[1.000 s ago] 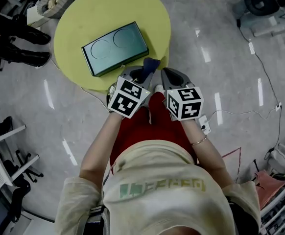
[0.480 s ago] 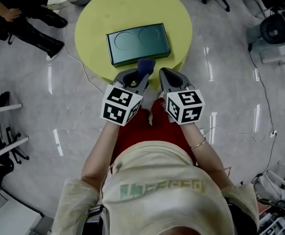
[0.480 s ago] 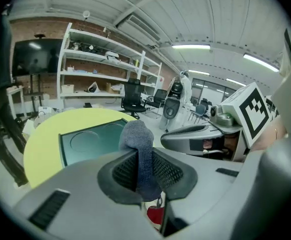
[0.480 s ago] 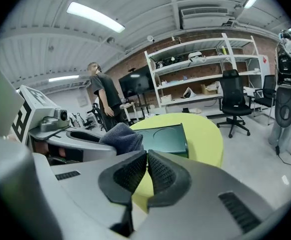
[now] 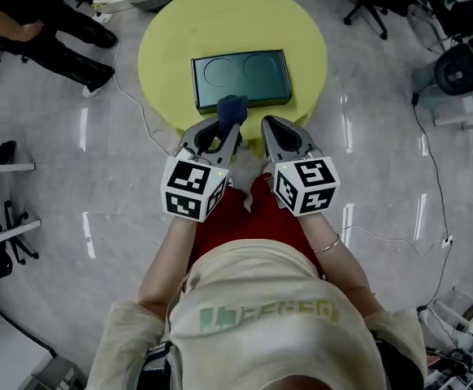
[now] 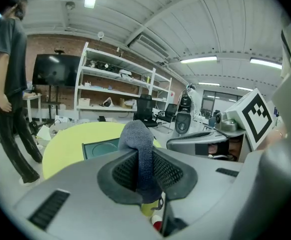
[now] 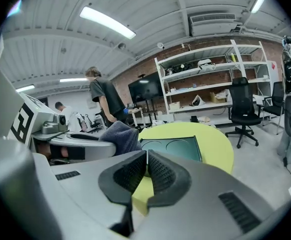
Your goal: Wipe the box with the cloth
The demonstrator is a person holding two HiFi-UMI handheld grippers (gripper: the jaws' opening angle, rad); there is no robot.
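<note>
Head view: the dark green box (image 5: 240, 78) lies flat on the round yellow table (image 5: 301, 31). The left gripper (image 5: 223, 128) holds a blue-grey cloth (image 5: 231, 109) over the box's near edge, and the right gripper (image 5: 273, 127) hovers just beside it at the table's rim. Left gripper view: the fingers (image 6: 171, 173) are clamped on the cloth, which sticks up between them, with the box beyond. Right gripper view: its fingers are pressed together with nothing between them, and the box lies ahead.

Bright ceiling tubes (image 7: 107, 22) glare; edges fisheye-warped.
</note>
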